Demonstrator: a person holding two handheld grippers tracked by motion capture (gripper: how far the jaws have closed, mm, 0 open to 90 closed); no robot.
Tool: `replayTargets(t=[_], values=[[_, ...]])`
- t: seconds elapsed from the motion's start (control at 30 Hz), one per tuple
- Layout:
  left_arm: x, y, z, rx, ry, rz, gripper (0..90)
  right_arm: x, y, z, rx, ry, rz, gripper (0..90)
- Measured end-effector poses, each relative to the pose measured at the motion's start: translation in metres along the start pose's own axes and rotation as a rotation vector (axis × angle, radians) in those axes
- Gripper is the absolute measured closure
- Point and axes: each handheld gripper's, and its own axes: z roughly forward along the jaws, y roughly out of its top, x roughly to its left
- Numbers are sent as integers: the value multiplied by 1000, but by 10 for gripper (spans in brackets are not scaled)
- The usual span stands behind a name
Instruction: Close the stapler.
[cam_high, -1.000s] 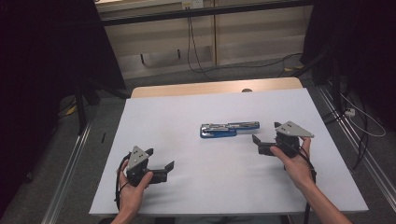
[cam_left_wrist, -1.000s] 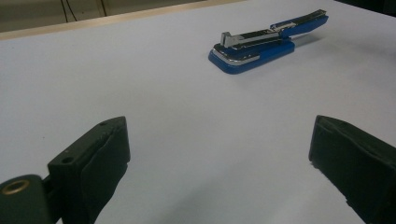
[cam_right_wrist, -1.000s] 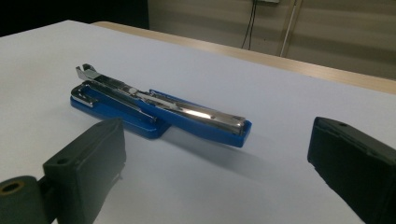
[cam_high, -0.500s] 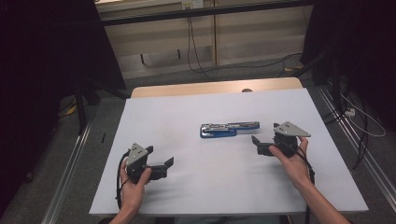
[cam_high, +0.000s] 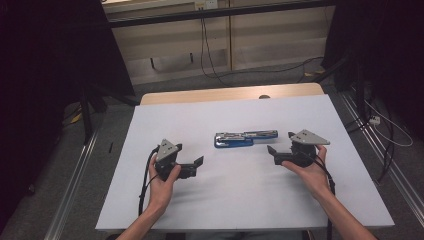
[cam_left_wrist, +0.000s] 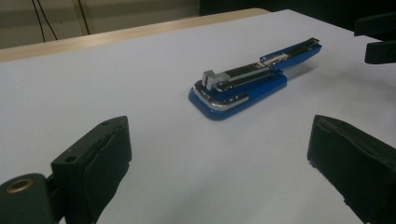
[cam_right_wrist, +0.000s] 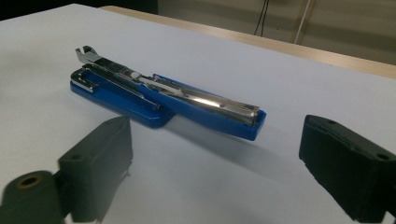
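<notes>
- Blue plastic-and-chrome stapler, swung open lengthwise, is lying mid-surface on the white table between both tongs.
- Left tongs are gaping, holding nothing; right tongs, jaws just narrowing slightly, are likewise gripping nothing.
- Judged rigid, moderately heavy; hinge likely flopping, chrome slippery: grasping across the blue base sides seems best.

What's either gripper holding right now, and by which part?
Nothing. The stapler lies untouched on the table between them; the left gripper and right gripper are both open, short of it.
</notes>
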Motion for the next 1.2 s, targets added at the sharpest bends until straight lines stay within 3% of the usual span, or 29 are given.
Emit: replayTargets(t=[0.1,0.33,0.43,0.53,0.63,0.7,0.83,0.93,1.0,1.1,1.2], values=[[0,6,10,-21,-21,0,60,-2,3,0,-8,6,-1,145],[1,17,32,-6,-26,17,56,-4,7,7,-9,30,6,222],[1,22,42,-20,-27,21,56,-3,10,8,-13,36,4,260],[0,28,53,-7,-36,33,52,-3,12,14,36,34,-30,273],[-1,32,63,-16,-42,25,49,-3,14,17,12,38,-14,305],[-1,34,69,-8,-35,47,51,-3,12,20,7,44,-2,309],[-1,38,79,-11,-34,49,50,-3,8,26,22,59,16,338],[-1,38,84,-12,-31,49,47,-4,8,27,18,65,-2,406],[-1,36,86,-8,-43,15,47,-4,7,27,27,65,1,431],[-2,34,89,4,-50,25,48,-4,7,27,39,61,0,494],[-2,32,91,17,-51,24,48,-6,6,25,44,76,2,612]])
